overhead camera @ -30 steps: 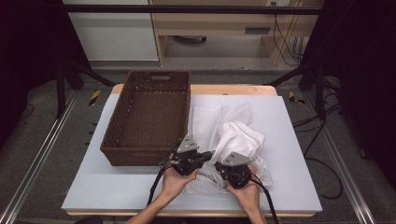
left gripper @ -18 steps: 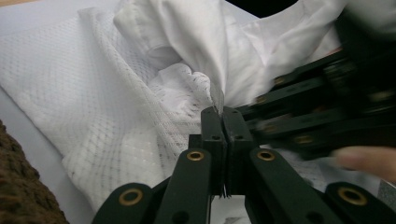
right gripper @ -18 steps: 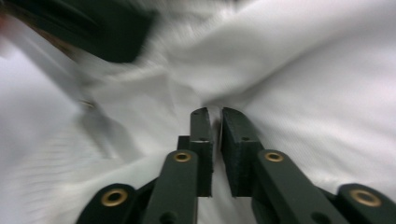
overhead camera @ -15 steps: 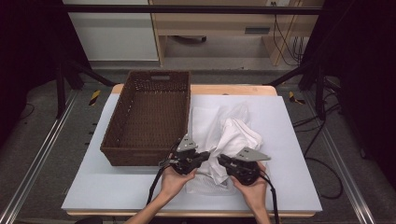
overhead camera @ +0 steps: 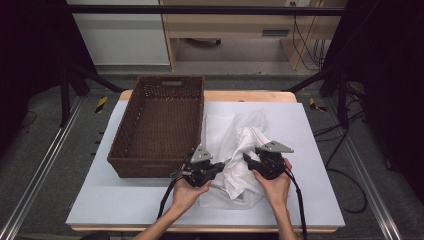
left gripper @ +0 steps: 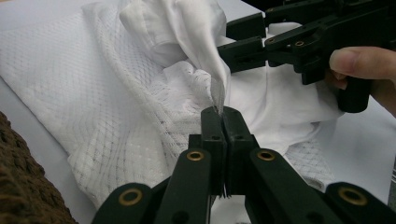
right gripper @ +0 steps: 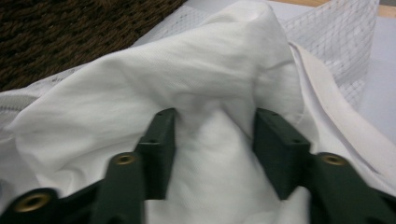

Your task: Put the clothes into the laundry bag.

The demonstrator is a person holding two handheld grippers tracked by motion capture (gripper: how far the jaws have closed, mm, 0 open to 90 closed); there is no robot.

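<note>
— Where did the basket (overhead camera: 159, 127) sit?
— On the table (overhead camera: 310, 125), at its left half.
— And the cloth (overhead camera: 239, 150)?
— Just right of it, lying on the table, both grippers at its near edge.

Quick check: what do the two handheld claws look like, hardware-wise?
Both the left claw and right claw are black, each topped with a grey three-cornered plate and trailing a black cable. The jaw linkages carry brass-coloured pivot pins. Forearms are bare, no sleeves.

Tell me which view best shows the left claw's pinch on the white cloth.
The left gripper view: the left claw is shut on a cloth fold. The high view shows it small at the cloth's edge; the right gripper view shows cloth between open jaws.
</note>
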